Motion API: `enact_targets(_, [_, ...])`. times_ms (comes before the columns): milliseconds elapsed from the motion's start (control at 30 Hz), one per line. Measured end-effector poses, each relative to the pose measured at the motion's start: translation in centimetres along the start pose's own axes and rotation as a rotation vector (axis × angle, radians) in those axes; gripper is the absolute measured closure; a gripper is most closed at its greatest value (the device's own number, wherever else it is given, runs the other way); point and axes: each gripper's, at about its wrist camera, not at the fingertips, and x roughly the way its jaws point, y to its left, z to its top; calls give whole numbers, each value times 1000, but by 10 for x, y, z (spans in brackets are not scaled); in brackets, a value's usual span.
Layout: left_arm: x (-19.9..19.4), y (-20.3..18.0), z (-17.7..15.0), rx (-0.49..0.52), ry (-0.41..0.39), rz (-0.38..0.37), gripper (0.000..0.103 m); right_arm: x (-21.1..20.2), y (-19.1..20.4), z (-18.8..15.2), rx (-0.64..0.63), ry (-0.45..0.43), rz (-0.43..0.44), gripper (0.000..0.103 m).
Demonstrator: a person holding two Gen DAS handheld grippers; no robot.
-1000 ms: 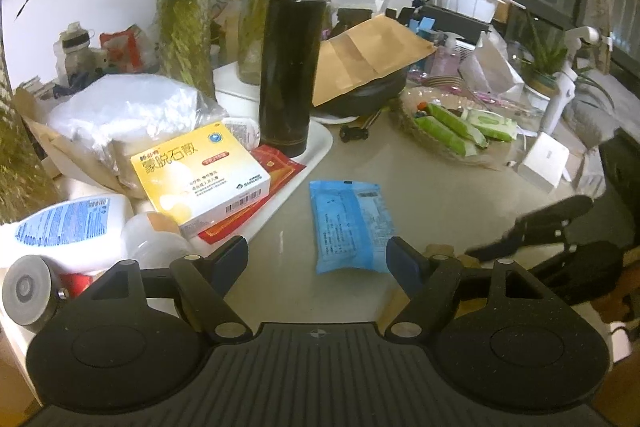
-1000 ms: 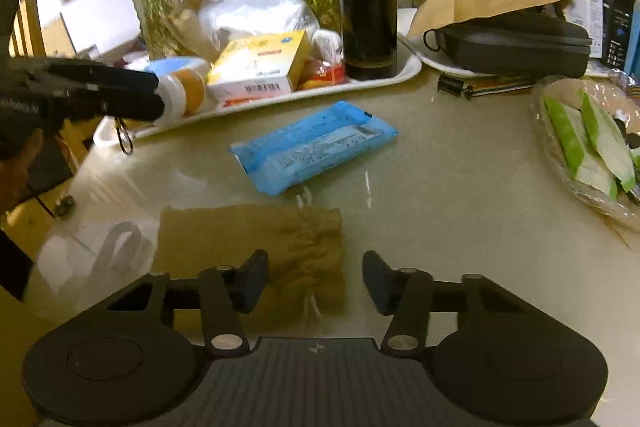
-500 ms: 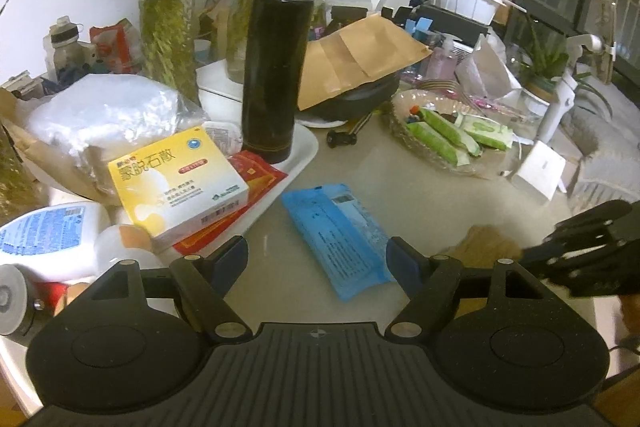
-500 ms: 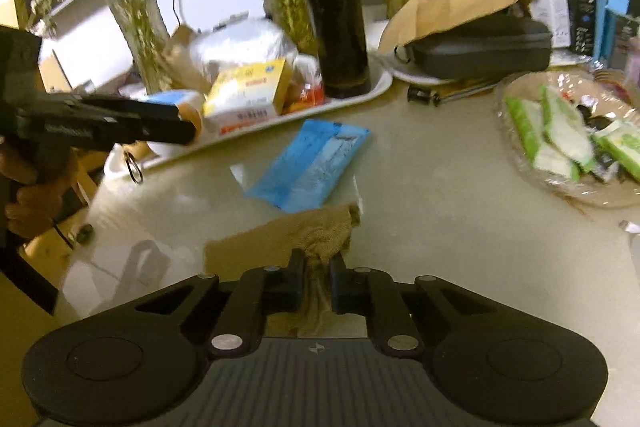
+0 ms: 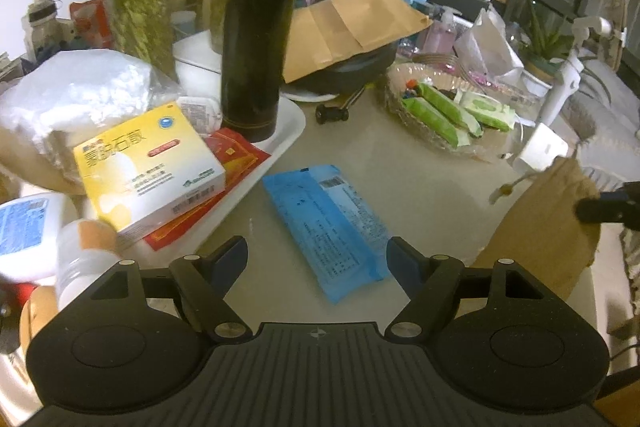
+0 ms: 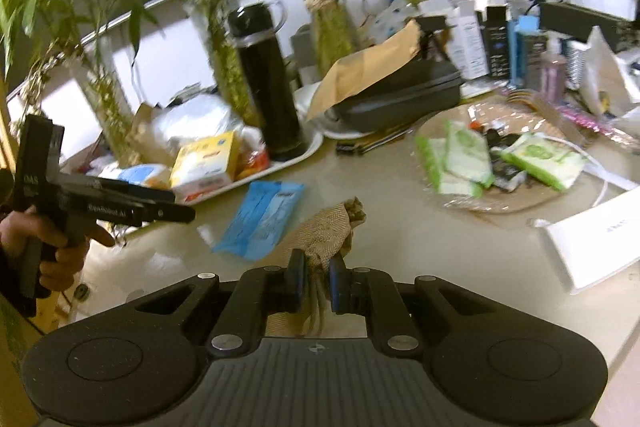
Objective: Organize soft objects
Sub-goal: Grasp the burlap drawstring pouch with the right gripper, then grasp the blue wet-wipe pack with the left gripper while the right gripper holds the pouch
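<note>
My right tongs [image 6: 317, 277] are closed on the neck of the burlap pouch [image 6: 334, 227], which hangs limp above the desk [image 6: 400, 211] — I judge it light and very soft, so the gathered neck is the good place to hold. My left tongs [image 5: 316, 259] stand wide open over the blue soft pack [image 5: 326, 223], lying flat on the desk. It looks slippery — I would take it across its narrow width.

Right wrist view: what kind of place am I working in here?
Probably a home, at a cluttered table: plant vases, a black flask on a tray, and a dish of wet-wipe packs.
</note>
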Motion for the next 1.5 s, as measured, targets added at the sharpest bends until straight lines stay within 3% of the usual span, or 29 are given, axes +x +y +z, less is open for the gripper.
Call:
enact_targets(133, [12,-12,16,47,38,7,20,-9,-4,3,9,-27,-24,89])
enact_targets(333, [55,-22,34,71,206,30,19,-23,-9,4,17,-63,-52,89])
enact_targets(600, [100,-23,46,-18,322,48,19,-30,-15,4,43,-90,-48,89])
enact_targets(700, [111,-31,47,-5,357,104,19,-30,-15,4,39,-91,-55,89])
enact_targets(833, [120,-47,44,85,373,180,18,-30,-14,4,37,-90,-61,88])
enact_targets(900, [119,-48,43,79,363,193,20,-29,-13,4,34,-85,-59,88])
enact_targets(1267, [98,-45,37,83,363,168,37,-31,-15,3,65,-96,-51,88])
enact_targets(1500, [50,-40,32,84,300,141,40,-42,-19,4,146,-117,-21,88])
